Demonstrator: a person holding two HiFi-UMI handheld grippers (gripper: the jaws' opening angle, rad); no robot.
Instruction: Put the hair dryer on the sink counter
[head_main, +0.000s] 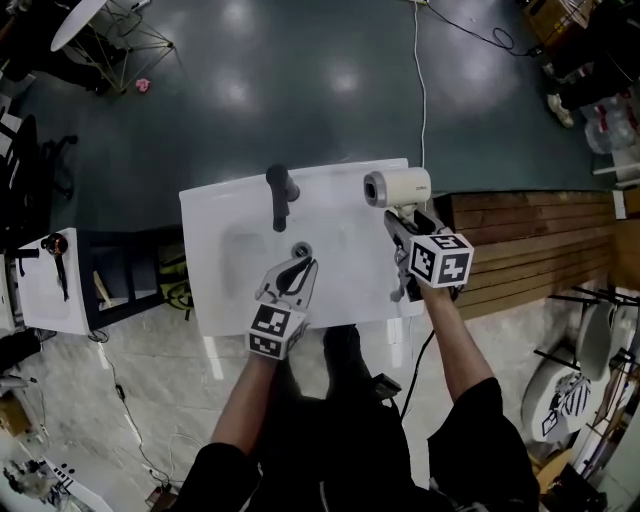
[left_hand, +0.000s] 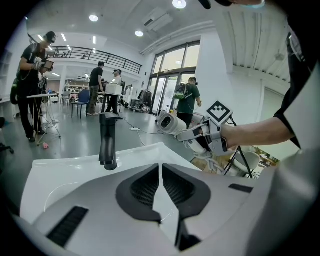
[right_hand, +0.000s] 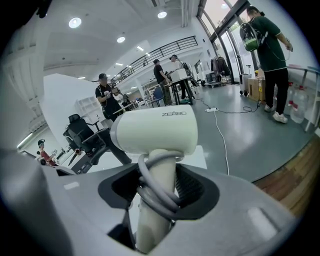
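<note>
A cream hair dryer (head_main: 398, 187) (right_hand: 155, 131) (left_hand: 169, 122) hangs over the right part of the white sink counter (head_main: 230, 215), its grey cord wound round the handle. My right gripper (head_main: 405, 243) (right_hand: 157, 197) is shut on that handle, with the barrel pointing left above the jaws. My left gripper (head_main: 296, 277) (left_hand: 161, 200) is shut and empty, over the counter's front edge by the basin drain (head_main: 301, 250). From the left gripper view the right gripper (left_hand: 200, 135) shows holding the dryer up above the counter's right side.
A black faucet (head_main: 281, 192) (left_hand: 108, 141) stands at the back of the basin. A wooden platform (head_main: 530, 235) lies to the right of the sink, a low shelf (head_main: 125, 270) to its left. A white cable (head_main: 421, 70) runs across the floor. People stand in the hall beyond.
</note>
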